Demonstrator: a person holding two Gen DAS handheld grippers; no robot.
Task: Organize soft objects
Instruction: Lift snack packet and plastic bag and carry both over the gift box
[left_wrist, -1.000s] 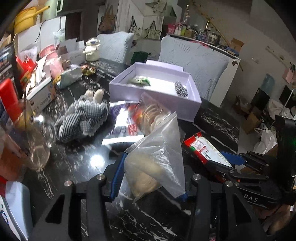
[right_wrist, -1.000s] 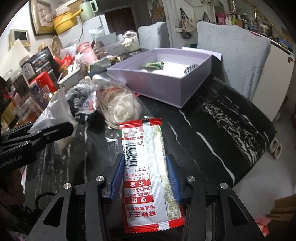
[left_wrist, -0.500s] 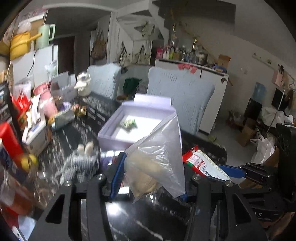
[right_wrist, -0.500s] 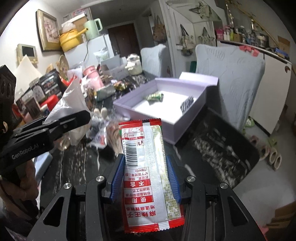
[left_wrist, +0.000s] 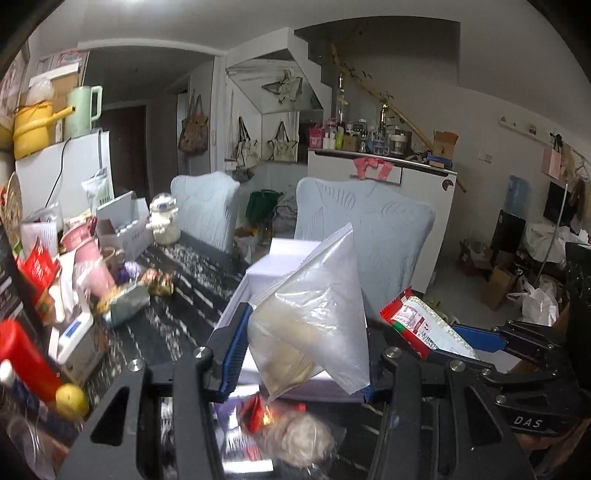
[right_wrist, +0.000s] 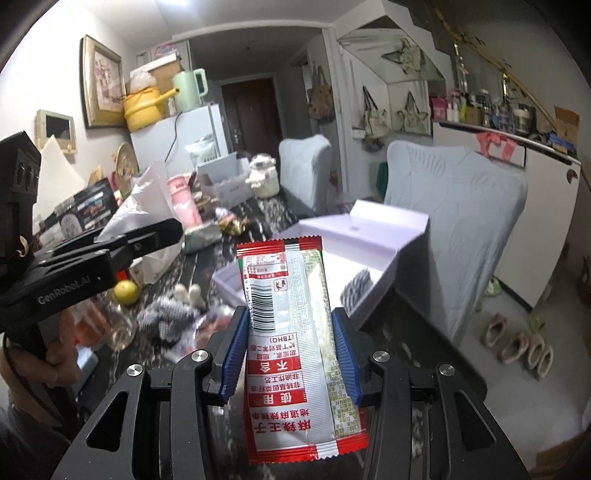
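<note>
Sachet (right_wrist: 295, 343), red and white with a barcode, clamped flat between the blue pads of the right gripper (right_wrist: 290, 354), held in the air over the black marbled table (right_wrist: 413, 332); clear plastic bag (left_wrist: 314, 325) with pale contents pinched in the left gripper (left_wrist: 303, 354), also off the table; lilac open box (right_wrist: 373, 236) just beyond both; checkered plush (right_wrist: 166, 317) and a lemon (right_wrist: 126, 291) lie on the table to the left; white chair (right_wrist: 458, 206) behind the box.

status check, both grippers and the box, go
Left gripper shut on clear bag. Right gripper shut on red snack packet. Lilac box open ahead on table, nothing blocking it.
</note>
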